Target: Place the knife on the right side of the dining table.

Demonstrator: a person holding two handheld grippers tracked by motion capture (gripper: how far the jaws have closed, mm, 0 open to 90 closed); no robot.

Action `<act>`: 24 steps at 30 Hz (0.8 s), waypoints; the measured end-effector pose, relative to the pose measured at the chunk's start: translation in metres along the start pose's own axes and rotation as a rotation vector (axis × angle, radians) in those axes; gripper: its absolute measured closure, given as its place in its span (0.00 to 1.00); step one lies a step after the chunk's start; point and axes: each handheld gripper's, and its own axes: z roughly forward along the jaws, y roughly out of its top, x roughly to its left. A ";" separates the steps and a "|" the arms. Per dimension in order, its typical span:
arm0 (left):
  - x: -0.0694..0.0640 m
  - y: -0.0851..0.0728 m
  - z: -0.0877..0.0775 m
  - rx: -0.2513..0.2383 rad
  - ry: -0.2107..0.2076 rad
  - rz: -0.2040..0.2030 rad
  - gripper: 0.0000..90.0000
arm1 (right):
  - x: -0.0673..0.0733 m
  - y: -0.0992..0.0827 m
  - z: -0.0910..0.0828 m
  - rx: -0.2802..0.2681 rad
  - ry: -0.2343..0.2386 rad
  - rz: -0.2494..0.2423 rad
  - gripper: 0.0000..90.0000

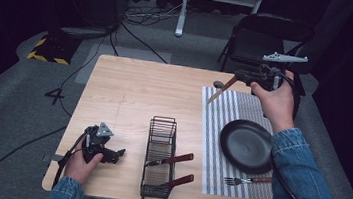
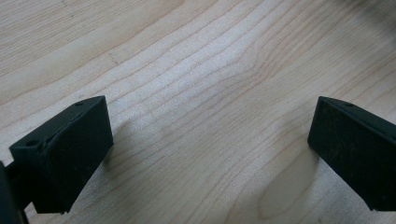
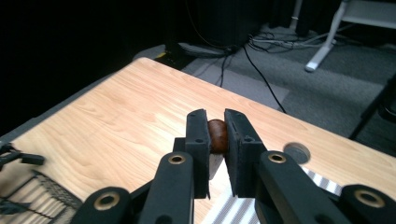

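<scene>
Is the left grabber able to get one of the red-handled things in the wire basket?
Probably yes. The left gripper is open, holds nothing, and rests on the table just beside the wire basket. The two red handles stick out on the far side, so it would likely need to reach over or around the basket.

One plate (image 1: 247, 145), one fork (image 1: 248, 180), one wire rack (image 1: 159, 158), one striped mat (image 1: 223, 110), three brown-handled utensils (image 1: 177, 159).

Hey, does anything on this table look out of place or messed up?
Nothing looks spilled or damaged. The plate and fork sit on the striped mat, two utensils lean in the wire rack, and the right gripper holds a wooden-handled utensil in the air.
</scene>
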 end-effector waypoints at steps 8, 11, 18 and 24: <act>0.000 0.000 0.000 0.000 0.000 0.000 0.00 | -0.027 -0.019 0.018 0.049 -0.046 0.011 0.90; 0.000 0.000 0.000 0.000 0.000 0.000 0.00 | -0.036 -0.025 0.023 0.060 -0.056 0.018 0.90; 0.000 0.000 0.000 0.000 0.000 0.000 0.00 | -0.044 -0.035 0.029 0.079 -0.079 0.022 0.90; 0.000 0.000 0.000 0.000 0.000 0.000 0.00 | -0.048 -0.040 0.032 0.089 -0.075 0.040 0.89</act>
